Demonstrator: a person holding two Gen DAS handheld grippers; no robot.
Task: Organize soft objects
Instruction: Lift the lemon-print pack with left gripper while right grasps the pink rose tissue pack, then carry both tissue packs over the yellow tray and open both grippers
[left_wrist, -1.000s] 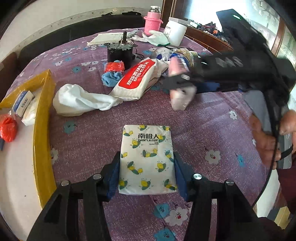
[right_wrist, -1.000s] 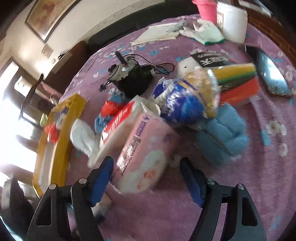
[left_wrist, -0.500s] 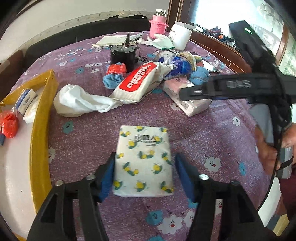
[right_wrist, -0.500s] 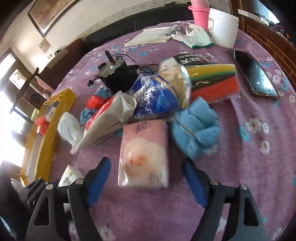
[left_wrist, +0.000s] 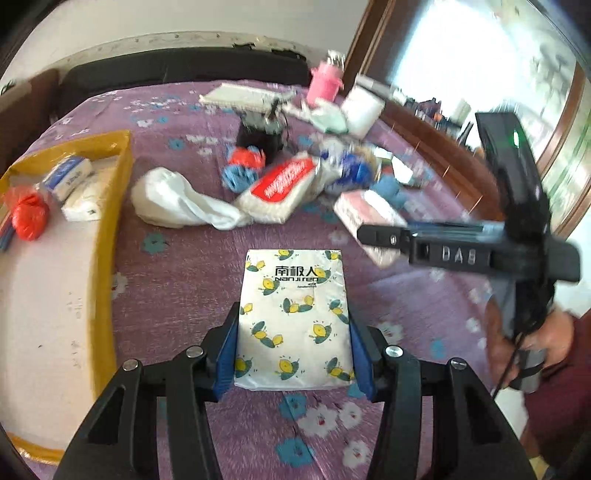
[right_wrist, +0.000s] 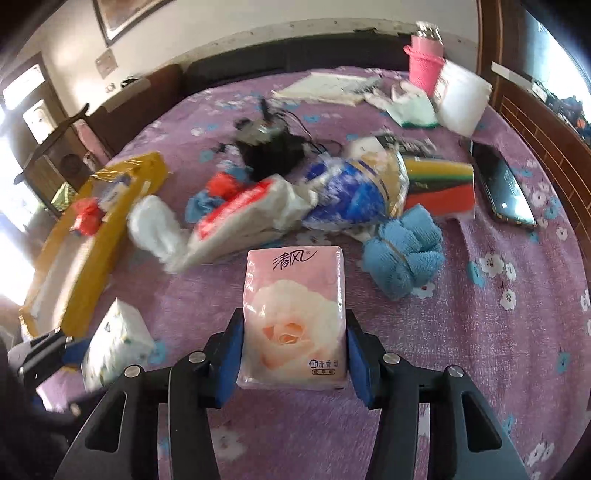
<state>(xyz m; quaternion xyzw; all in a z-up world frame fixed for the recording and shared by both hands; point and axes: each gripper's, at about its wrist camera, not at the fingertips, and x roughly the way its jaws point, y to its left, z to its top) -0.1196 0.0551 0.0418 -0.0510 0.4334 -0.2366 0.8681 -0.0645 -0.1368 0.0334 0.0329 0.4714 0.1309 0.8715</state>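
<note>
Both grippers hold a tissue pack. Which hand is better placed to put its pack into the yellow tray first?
Probably left: the left gripper, shut on the lemon-print pack, is right beside the yellow tray. The right gripper, holding the pink pack, is farther away.

The lemon-print tissue pack (left_wrist: 293, 321) bore "南极人" above "Nanjiren". The pink rose tissue pack (right_wrist: 293, 317) carried "清风" at its top and a small label near its bottom, too small to read. The right gripper (left_wrist: 458, 254) showed raised letters "DAS" on its side.
</note>
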